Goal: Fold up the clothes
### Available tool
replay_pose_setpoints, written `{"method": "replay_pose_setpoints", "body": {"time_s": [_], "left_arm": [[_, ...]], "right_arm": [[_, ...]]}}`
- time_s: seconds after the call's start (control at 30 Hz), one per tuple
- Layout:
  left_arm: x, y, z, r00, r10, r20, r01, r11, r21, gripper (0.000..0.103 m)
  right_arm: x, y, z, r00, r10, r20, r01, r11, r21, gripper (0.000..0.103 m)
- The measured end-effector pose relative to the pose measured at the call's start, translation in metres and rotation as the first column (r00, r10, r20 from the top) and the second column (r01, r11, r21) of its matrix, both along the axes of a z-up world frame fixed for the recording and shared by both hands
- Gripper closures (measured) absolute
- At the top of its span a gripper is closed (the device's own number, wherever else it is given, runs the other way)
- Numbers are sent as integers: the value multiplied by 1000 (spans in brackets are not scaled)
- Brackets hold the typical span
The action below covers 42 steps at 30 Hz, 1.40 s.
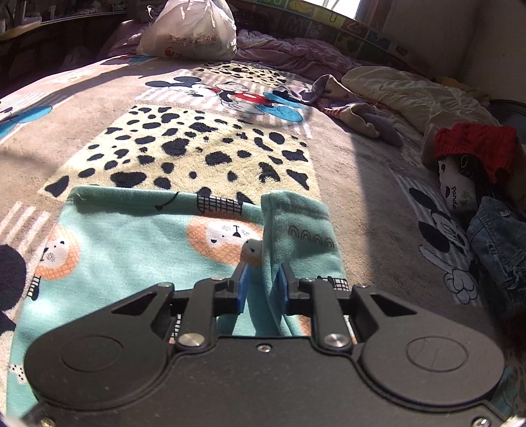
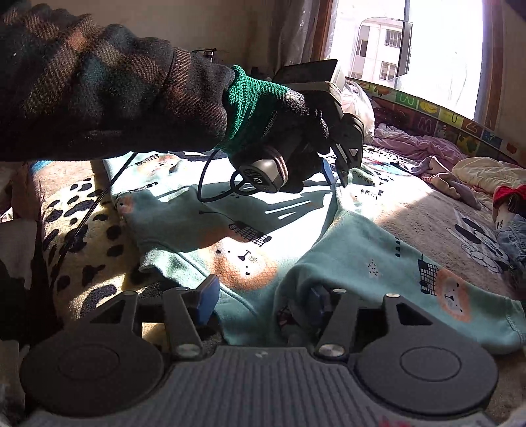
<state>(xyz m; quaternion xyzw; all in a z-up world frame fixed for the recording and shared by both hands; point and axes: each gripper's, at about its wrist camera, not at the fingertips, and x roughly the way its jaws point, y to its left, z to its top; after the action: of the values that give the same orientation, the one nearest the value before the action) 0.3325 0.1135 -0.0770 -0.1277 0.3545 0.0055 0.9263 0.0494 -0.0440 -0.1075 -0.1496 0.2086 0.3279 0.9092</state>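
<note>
A teal child's garment printed with orange lions lies spread on a cartoon blanket. My left gripper is shut on a raised fold of its right edge, the cloth pinched between the blue pads. In the right wrist view a gloved hand holds that left gripper at the far side of the garment. My right gripper stands open over the near edge. Its left finger is bare, and its right finger is tucked under a hump of cloth.
A white plastic bag sits at the back of the bed. Crumpled clothes, a cream quilt, a red knit hat and denim lie along the right. A window and a play mat stand behind.
</note>
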Motion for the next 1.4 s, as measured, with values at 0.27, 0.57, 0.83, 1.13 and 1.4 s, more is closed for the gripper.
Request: {"method": "replay_pose_setpoints", "body": {"time_s": [0.27, 0.57, 0.83, 1.13, 1.4], "left_arm": [[3, -15, 18, 995, -68, 71, 65, 997, 38, 86], [14, -18, 6, 987, -158, -4, 158, 987, 28, 84], [-37, -20, 25, 969, -238, 64, 239, 971, -9, 84], [-38, -18, 2, 969, -247, 8, 247, 969, 17, 81], [9, -21, 6, 981, -192, 29, 192, 981, 5, 81]], "right_arm": [[-1, 0, 0, 1000, 6, -15, -6, 1000, 18, 36], [-5, -15, 7, 999, -17, -44, 20, 996, 83, 27], [-15, -29, 16, 999, -11, -35, 16, 992, 127, 27], [-8, -17, 4, 993, 24, -115, -14, 995, 95, 19], [-9, -16, -8, 995, 7, -102, 0, 997, 72, 10]]}}
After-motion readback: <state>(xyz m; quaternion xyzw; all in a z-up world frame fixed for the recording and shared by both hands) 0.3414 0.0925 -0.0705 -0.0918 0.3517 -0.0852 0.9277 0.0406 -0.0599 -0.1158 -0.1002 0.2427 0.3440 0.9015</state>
